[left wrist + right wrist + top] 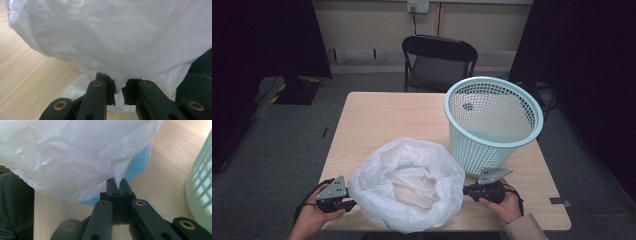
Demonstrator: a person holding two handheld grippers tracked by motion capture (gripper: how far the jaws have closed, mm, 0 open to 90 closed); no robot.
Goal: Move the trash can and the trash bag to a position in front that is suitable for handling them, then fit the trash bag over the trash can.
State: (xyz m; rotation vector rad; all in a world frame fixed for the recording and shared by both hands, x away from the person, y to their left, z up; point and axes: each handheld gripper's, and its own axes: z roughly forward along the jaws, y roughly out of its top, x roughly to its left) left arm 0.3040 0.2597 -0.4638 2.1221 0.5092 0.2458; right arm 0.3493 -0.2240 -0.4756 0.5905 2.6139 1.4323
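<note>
We hold the bag [407, 185] spread open just before the basket [492, 122]. Right gripper [117, 185] pinches its rim tight; left gripper [119, 88] grips film with a slight gap, so that edge could slip when we lift.

The high view looks down across the pale wooden table [377, 117]; both gripper views face the crumpled white plastic bag [407, 185] close up, from opposite sides
</note>
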